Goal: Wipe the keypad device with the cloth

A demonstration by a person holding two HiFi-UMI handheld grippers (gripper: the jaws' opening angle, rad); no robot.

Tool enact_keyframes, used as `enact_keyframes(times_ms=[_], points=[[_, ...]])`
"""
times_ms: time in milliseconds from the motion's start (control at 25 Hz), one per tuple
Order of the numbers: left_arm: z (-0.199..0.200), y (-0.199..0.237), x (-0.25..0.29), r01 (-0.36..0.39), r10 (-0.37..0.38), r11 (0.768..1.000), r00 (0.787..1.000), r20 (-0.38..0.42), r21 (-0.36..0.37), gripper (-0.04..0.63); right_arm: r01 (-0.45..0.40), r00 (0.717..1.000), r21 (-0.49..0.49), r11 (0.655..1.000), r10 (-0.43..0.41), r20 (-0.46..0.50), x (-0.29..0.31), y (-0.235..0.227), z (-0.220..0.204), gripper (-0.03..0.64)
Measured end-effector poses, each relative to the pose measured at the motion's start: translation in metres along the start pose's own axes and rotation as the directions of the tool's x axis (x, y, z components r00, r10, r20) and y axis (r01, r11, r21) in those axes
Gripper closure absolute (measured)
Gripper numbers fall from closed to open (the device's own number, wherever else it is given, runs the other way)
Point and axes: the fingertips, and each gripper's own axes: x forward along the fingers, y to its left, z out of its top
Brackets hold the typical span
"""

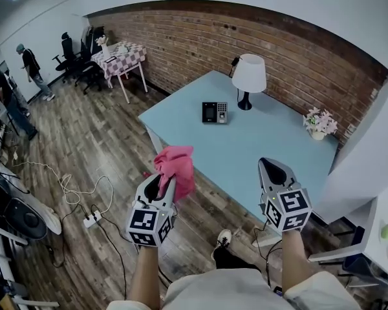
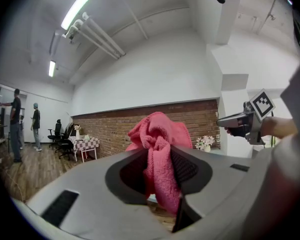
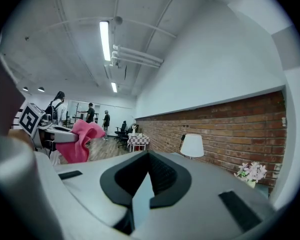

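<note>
left claw (image 1: 165,181): clamped on the pink cloth (image 1: 176,165). I'm holding it in the air over the wood floor (image 1: 84,147), just short of the tabletop's (image 1: 271,137) near edge.
cloth: bunched above the jaws, with one fold hanging down between them. It touches nothing but my claw.
right claw (image 1: 269,164): jaws together, nothing in them. It sits level with the left claw, over the tabletop's near edge.
floor, my left: I see a white cable (image 1: 68,187) looped there and a power strip (image 1: 90,220).
tabletop: light blue, set cornerwise against the brick wall (image 1: 246,37).
keypad device (image 1: 215,112): flat on the far half of the tabletop, well apart from the cloth and both claws, near the lamp's base on its left.
lamp (image 1: 248,77): white shade, black stand, upright by the wall.
flower pot (image 1: 318,124): at the far right corner of the tabletop.
back of room: checkered table (image 1: 119,58) with black office chairs (image 1: 74,53) beside it, and two persons (image 1: 31,68) standing far left.
</note>
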Motion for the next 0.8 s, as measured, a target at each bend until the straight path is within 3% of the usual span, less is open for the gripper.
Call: enact_keyframes(times_ms=[440,800], points=[[0.004,0.029,0.138,-0.015,0.015,1.000,0.999,-0.038,0.004,0.453,-0.028,0.999,-0.026,0.999,0.027,-0.035,0.128,-0.079,-0.003,0.603],[0.010,0.042,0.209,-0.064,0.064,0.998,0.997,-0.044,-0.012,0.453,-0.072,0.996,-0.012,0.997,0.072,-0.058,0.194,-0.130,-0.008,0.603]])
